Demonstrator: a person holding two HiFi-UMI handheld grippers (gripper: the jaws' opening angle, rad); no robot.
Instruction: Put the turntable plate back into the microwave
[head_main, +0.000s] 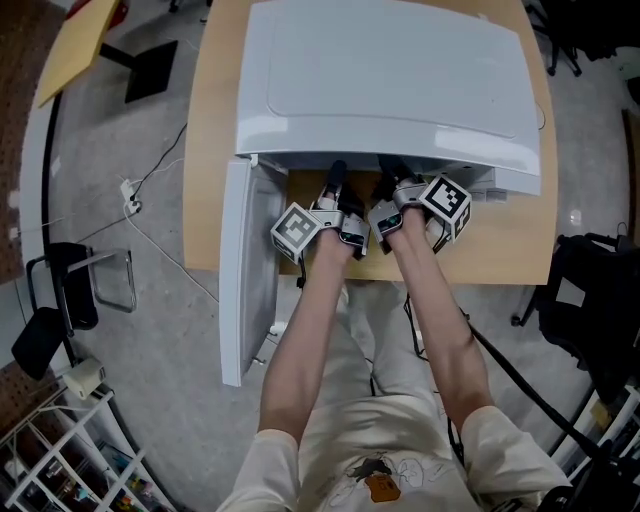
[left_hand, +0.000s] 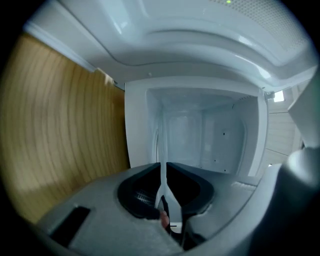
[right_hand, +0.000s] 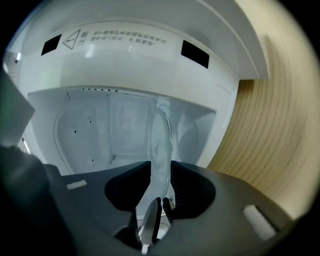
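The white microwave (head_main: 390, 80) stands on a wooden table (head_main: 510, 250) with its door (head_main: 245, 270) swung open to the left. Both grippers reach into its mouth, side by side. The clear glass turntable plate (right_hand: 161, 135) stands on edge between them, in front of the empty white cavity (right_hand: 85, 135). My left gripper (left_hand: 164, 167) is shut on the plate's thin rim (left_hand: 163, 145). The jaws of my right gripper (right_hand: 161, 170) stand wide, with the plate's edge in the gap. In the head view the left gripper (head_main: 338, 180) and right gripper (head_main: 392, 178) hide the plate.
The open door juts out past the table's front edge on the left. A chair (head_main: 70, 290) and cables (head_main: 135, 200) are on the floor to the left. A black bag (head_main: 590, 300) sits to the right and a wire shelf (head_main: 60, 450) at lower left.
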